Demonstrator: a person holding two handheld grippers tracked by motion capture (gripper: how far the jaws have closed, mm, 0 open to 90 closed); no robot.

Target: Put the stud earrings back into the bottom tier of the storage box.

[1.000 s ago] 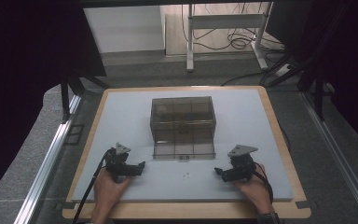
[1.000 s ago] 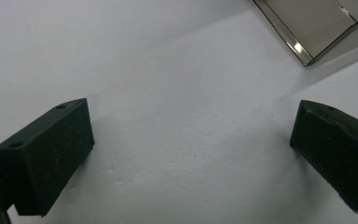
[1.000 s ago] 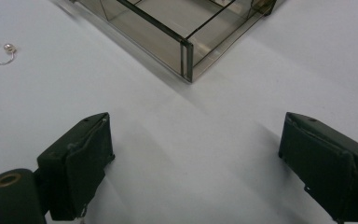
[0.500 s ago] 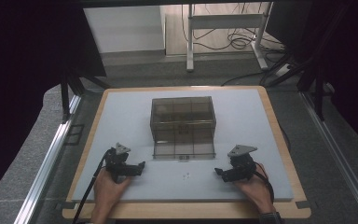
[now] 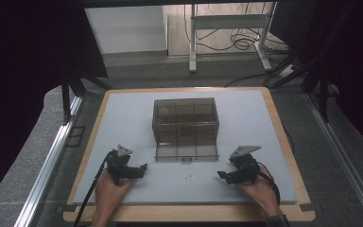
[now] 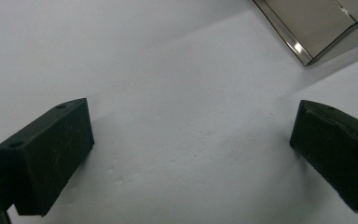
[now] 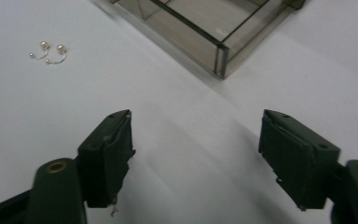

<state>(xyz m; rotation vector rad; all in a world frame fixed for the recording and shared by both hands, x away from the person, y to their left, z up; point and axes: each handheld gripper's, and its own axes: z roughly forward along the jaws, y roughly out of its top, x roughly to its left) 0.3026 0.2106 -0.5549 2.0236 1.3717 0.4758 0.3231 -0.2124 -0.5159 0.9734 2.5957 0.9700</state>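
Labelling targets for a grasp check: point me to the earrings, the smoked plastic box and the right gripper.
earrings (image 7: 50,53): right gripper view, on the pair's small beads.
smoked plastic box (image 5: 185,109): high view, on its top panel.
right gripper (image 7: 196,154): right gripper view, midway between its open jaws.

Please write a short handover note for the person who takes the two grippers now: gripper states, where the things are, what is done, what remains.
Left gripper: open, empty, low over the white mat.
Right gripper: open, empty, likewise.
Two small pearl earrings with thin wire hooks: on the mat between the grippers, in front of the smoky transparent plastic compartment box, untouched.
The box's front tray stands out toward the person.
Done: nothing grasped.
Left: probably pick up the earrings and place them in a compartment.
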